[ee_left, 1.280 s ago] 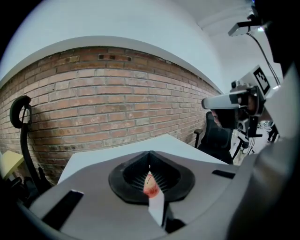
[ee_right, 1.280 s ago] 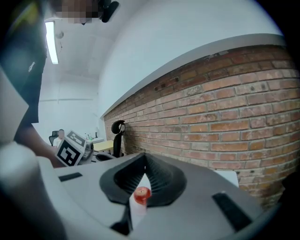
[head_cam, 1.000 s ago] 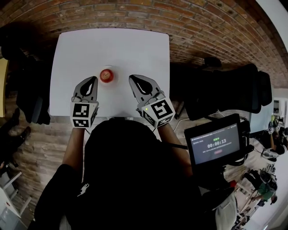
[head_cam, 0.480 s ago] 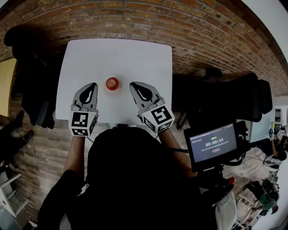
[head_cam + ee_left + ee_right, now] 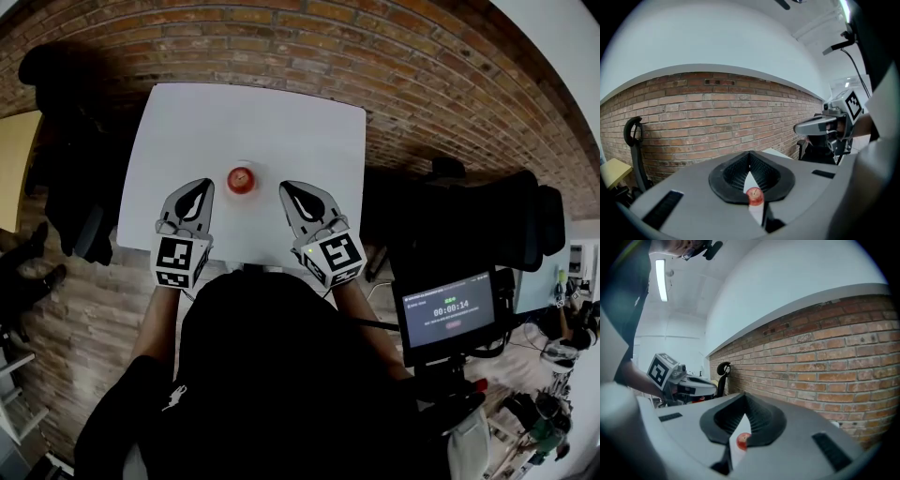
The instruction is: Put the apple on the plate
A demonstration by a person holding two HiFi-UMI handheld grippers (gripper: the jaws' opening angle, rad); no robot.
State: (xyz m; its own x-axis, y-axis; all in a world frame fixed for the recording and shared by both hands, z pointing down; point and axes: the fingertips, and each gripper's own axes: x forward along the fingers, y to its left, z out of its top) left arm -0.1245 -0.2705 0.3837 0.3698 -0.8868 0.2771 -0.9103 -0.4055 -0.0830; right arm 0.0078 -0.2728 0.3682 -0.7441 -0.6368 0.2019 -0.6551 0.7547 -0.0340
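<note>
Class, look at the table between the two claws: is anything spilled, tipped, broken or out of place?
Nothing stands out. The red apple sits upright on a small white plate on the white rectangular table; no spill or damage shows. The left claw and right claw, both shut and empty, flank it.

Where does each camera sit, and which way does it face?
Head view: on the person's head, looking steeply down at the table, the apple, the left gripper and the right gripper; forearms and dark top show.
Left gripper view: on the left gripper, looking along its shut jaws toward the brick wall; the right gripper shows at right.
Right gripper view: on the right gripper, facing the same wall along shut jaws; the left gripper shows at left.
Shared: all three see the apple.
</note>
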